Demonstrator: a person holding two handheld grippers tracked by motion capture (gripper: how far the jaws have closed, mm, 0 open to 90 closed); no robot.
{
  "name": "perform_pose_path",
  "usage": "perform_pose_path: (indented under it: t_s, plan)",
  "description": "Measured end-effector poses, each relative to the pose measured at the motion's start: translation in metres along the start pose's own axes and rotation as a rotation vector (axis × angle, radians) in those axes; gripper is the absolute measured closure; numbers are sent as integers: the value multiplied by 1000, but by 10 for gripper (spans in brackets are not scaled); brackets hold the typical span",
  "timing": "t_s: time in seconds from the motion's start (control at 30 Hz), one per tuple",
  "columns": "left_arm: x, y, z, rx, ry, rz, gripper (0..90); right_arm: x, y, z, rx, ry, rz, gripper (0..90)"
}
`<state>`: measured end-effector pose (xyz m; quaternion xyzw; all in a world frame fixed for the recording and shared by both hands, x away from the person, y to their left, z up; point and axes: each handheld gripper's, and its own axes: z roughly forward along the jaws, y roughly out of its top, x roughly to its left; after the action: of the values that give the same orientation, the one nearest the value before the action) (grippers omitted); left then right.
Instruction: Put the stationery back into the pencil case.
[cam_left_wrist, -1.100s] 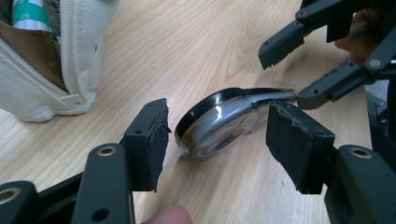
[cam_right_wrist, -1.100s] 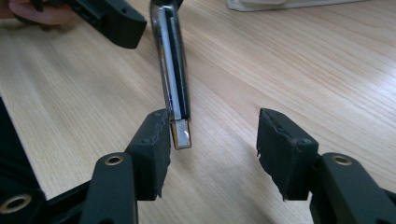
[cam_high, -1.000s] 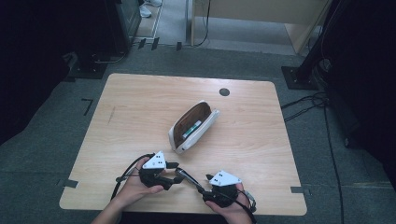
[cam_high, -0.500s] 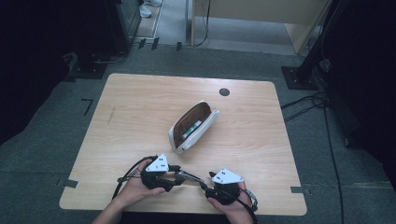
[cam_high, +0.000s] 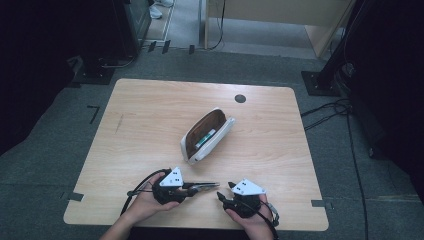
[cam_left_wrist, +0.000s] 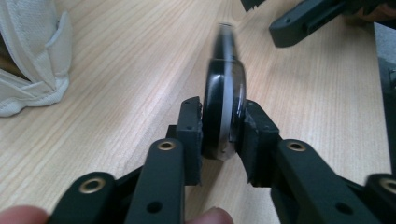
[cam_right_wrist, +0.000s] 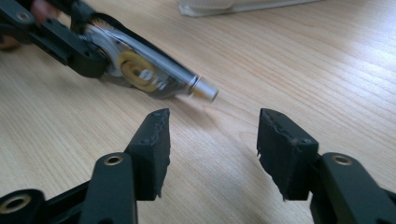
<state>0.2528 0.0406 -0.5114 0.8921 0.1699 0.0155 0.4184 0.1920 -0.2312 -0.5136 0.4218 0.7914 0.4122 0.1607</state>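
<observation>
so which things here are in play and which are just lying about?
In play:
- correction tape, clamped in left hand-held gripper
- right hand-held gripper, open beside it
- open pouch, likely

Lying about:
- table
- cables on floor

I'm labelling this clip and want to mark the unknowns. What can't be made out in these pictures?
- Correction tape dispenser: its rear end, hidden by the left gripper in the right gripper view; its tip is blurred in the left gripper view.
- Green item inside the white pouch: too small to identify in the high view.
- Pouch: cut off by the edge in both gripper views.
</observation>
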Motion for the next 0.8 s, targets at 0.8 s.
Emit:
perform_pose_path:
  t_s: [0.8]
  plan:
    - [4, -8, -47, -90, 57, -70, 746, -70, -14, -55, -49, -219, 163, 131]
